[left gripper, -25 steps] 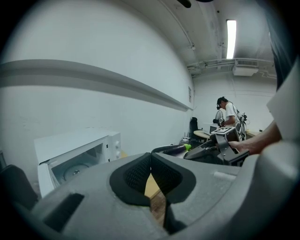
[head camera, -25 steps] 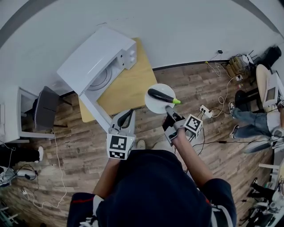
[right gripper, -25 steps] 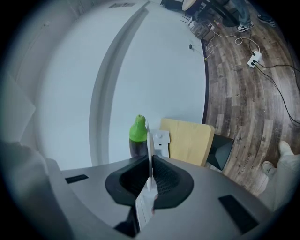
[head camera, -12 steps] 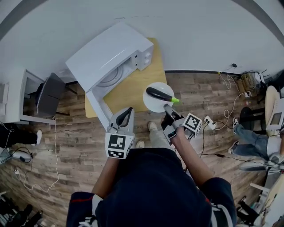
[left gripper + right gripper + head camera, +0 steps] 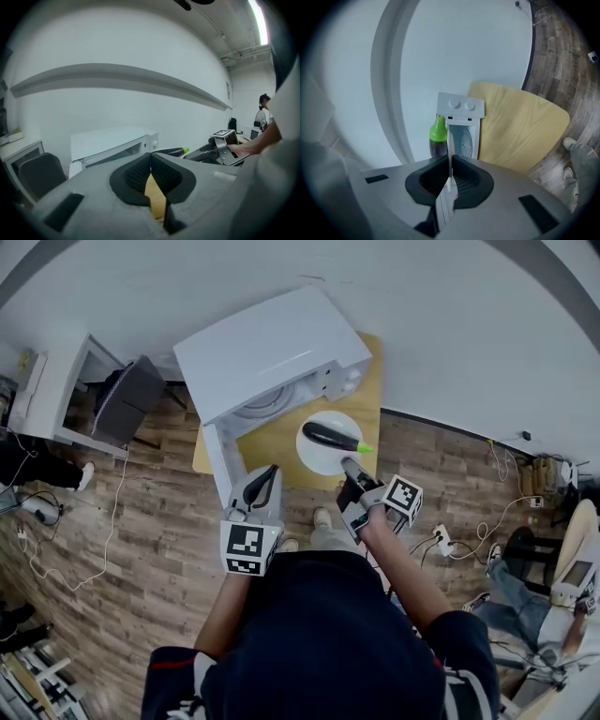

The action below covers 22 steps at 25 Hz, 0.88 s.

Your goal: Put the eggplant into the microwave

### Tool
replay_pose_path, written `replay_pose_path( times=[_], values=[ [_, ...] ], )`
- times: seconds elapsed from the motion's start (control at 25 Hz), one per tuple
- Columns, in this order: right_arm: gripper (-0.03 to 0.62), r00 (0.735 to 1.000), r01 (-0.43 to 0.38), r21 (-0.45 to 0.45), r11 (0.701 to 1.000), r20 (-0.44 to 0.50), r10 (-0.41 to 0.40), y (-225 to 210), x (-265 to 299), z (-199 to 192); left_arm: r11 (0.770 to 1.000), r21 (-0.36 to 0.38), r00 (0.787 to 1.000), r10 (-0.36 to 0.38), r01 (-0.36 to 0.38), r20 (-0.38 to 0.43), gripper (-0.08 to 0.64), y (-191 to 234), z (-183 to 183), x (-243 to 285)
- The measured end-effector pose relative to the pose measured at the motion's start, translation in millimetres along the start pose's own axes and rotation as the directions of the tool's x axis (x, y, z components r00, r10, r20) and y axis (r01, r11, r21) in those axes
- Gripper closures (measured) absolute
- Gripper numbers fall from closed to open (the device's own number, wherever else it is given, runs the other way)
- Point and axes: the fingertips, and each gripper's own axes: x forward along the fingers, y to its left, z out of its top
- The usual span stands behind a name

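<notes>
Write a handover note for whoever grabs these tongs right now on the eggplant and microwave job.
Left tongs: shut, empty, held near the open microwave door.
Right tongs: shut on the rim of the white plate, which carries the eggplant.
The plate is over the wooden table, just in front of the microwave; whether it rests there is unclear.
Done: door open.
Left: get the eggplant inside the microwave.
</notes>
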Motion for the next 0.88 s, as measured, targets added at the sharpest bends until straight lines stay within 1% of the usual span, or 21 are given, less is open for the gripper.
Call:
replay_pose_path(
  times=[0.2, 0.44, 0.64, 0.76, 0.88],
  values=[
    [0.571, 0.993, 0.001, -0.025, 1.000, -0.117, -0.004, 4.5, 32.0, 4.9, 0.992, -0.035, 0.992, 0.124, -0.125, -0.017, 0.543, 17.8, -0.2, 0.7],
    [0.570, 0.973, -0.005, -0.044, 0.999, -0.230, -0.005, 5.3, 59.9, 6.2, 0.962, -0.077, 0.965, 0.259, -0.261, -0.031, 0.543, 33.9, 0.2, -2.3],
    [0.571, 0.954, -0.006, -0.081, 0.997, -0.299, -0.018, 2.5, 73.0, 6.8, 0.941, -0.092, 0.945, 0.322, -0.327, -0.058, 0.543, 39.8, -7.2, -2.3],
    [0.569, 0.945, -0.026, -0.078, 0.997, -0.328, -0.001, 1.9, 81.6, 8.0, 0.928, -0.100, 0.933, 0.354, -0.359, -0.064, 0.543, 42.2, -8.2, -1.1],
    [0.569, 0.935, -0.010, -0.086, 0.996, -0.354, -0.021, -4.1, 86.3, 9.5, 0.917, -0.097, 0.921, 0.381, -0.387, -0.075, 0.543, 44.2, -12.3, 0.0]
  ],
)
